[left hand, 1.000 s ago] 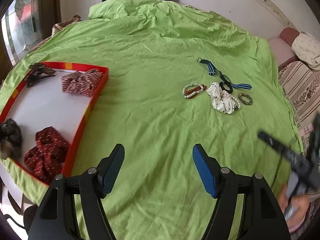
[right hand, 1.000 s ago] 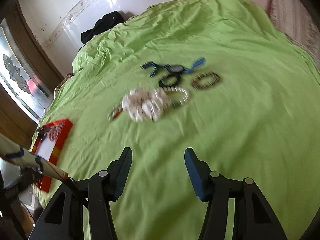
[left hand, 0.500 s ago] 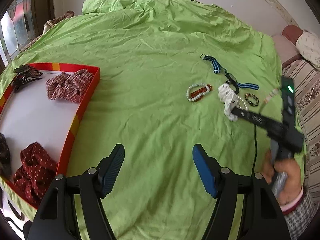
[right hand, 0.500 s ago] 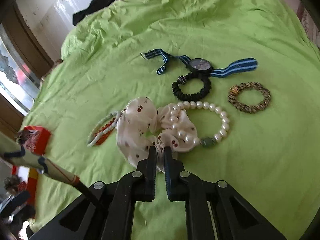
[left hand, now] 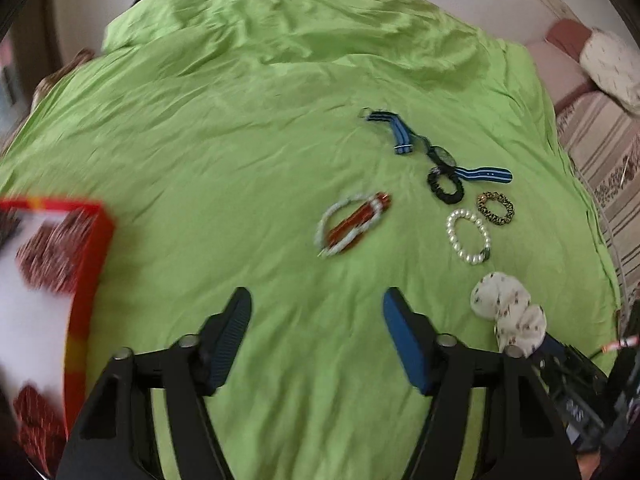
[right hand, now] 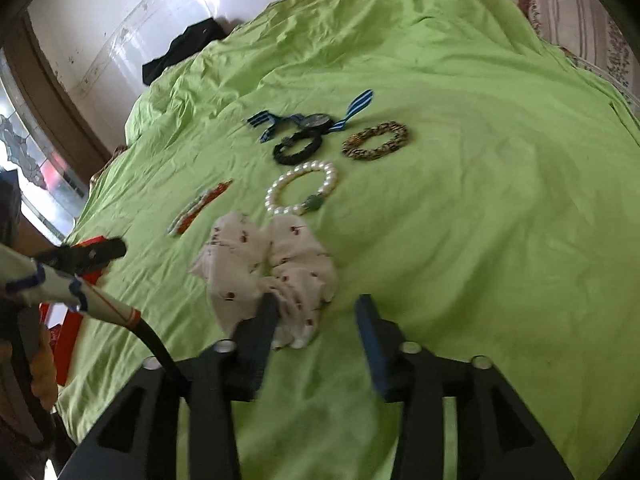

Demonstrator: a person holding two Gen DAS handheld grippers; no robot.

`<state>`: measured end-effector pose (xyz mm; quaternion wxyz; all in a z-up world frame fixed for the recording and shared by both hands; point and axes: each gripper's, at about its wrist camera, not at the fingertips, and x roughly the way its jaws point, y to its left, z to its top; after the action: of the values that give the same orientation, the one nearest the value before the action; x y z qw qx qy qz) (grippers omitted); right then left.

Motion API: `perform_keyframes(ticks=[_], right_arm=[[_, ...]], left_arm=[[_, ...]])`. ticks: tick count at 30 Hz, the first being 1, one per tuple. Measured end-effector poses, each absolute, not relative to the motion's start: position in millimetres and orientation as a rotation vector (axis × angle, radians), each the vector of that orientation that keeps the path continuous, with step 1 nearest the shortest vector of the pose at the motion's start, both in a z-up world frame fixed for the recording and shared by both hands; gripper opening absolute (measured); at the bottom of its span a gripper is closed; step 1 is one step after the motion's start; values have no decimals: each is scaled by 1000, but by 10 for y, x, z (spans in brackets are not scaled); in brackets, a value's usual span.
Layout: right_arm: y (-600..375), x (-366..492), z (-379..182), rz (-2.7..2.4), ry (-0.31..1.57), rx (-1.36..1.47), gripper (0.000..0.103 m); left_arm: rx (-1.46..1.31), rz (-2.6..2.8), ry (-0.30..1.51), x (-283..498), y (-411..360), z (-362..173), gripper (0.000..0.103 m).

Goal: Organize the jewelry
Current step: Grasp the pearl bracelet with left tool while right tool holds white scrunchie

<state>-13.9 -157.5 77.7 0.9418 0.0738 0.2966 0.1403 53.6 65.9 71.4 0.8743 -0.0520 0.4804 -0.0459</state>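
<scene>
A white cherry-print scrunchie lies on the green bedspread just ahead of my right gripper, which is open; its left finger touches the scrunchie's near edge. It also shows in the left wrist view. Beyond it lie a pearl bracelet, a black scrunchie, a leopard-print band, a blue striped watch and a red and white bead bracelet. My left gripper is open and empty over bare bedspread. The red-rimmed white tray holds red scrunchies at the left.
The green bedspread covers the whole bed. A black garment lies at the far edge by the wall. Striped cushions stand at the right. A window is at the left.
My right gripper, shut on the white scrunchie half a second ago, has pulled it nearer off the pearl bracelet and opened. The left gripper has swung right, leaving the tray at the edge.
</scene>
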Motion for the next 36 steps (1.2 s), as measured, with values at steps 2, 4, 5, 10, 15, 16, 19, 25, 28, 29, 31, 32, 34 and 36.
perform_keyframes(ticks=[2,4,5,10,15,16,19,25,28,29,31,32,34,36], right_arm=[[-1605,-114,729,297,603,161,48],[-1631,-74,701,309,610,174,50],[-1651,-58,700,315,611,186,50],[-1636,-14,693,337,612,202,56],[-1585,5,696,330,611,178,57],[-1588,6,695,330,612,180,57],[-1605,19,685,333,615,189,57],[-1603,20,680,328,612,189,57],[-1604,19,673,325,609,188,58],[-1604,18,670,324,609,188,58],[-1605,16,668,324,607,188,58],[-1607,16,664,325,608,188,58],[-1599,20,661,330,610,184,62],[-1578,28,660,333,611,173,65]], left_arm=[[-66,-118,1008,684,529,677,46],[-27,-147,1005,810,366,640,46],[2,-161,1003,863,282,618,46],[78,-173,1027,1118,71,412,46],[30,-156,1053,1202,213,351,7],[0,-152,1057,1191,264,382,0],[-80,-157,1030,1059,475,550,0],[-175,-115,1048,788,855,642,0],[-190,-104,1074,812,920,588,0],[-204,-113,1076,845,921,572,0],[-229,-137,1082,943,894,521,1],[-239,-145,1084,1008,871,491,1],[-250,-164,1089,1144,801,425,2],[-244,-185,1100,1292,724,339,2]])
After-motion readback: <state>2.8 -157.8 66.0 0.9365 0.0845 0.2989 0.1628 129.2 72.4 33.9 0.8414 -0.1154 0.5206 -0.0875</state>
